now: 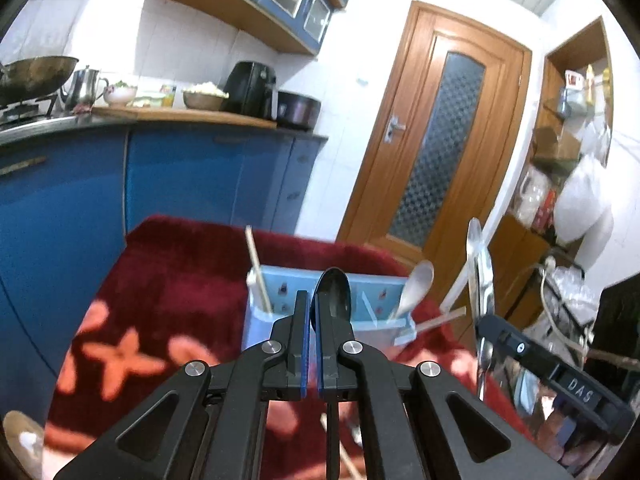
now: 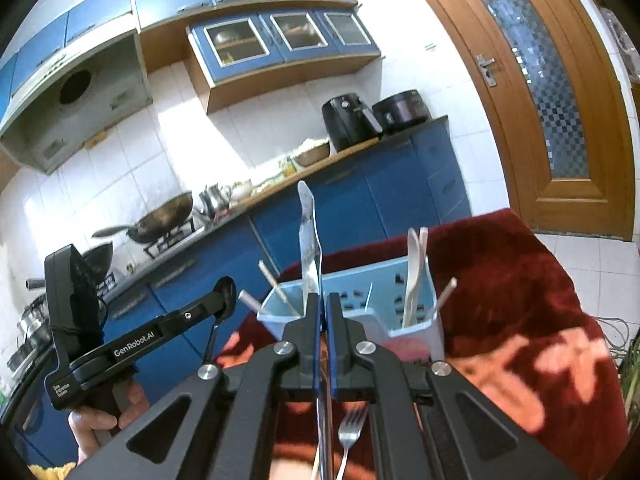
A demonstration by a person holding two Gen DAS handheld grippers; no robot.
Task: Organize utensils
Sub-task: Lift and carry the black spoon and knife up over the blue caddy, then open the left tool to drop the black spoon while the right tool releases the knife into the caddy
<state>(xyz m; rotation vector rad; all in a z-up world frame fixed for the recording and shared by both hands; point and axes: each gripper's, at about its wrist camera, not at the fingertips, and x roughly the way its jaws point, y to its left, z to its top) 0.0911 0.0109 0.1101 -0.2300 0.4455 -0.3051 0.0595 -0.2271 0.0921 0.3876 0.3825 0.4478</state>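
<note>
My left gripper (image 1: 313,304) is shut on a black spoon (image 1: 332,292), bowl up, held just in front of the light blue utensil holder (image 1: 360,292) on the red flowered cloth. My right gripper (image 2: 324,304) is shut on a metal knife (image 2: 309,236), blade up, above the same holder (image 2: 352,280). The holder has a chopstick (image 1: 256,268) in its left part and a pale spoon (image 1: 416,284) with chopsticks in its right part. A metal fork (image 2: 351,428) lies on the cloth under my right gripper. In the left wrist view the right gripper (image 1: 486,322) and its knife (image 1: 482,276) show at right.
The red cloth (image 1: 172,280) covers a small table. Blue kitchen cabinets (image 1: 180,176) with a wok, kettle, bowls and an air fryer stand behind. A wooden door (image 1: 436,132) is at right. A loose chopstick (image 1: 348,464) lies under my left gripper.
</note>
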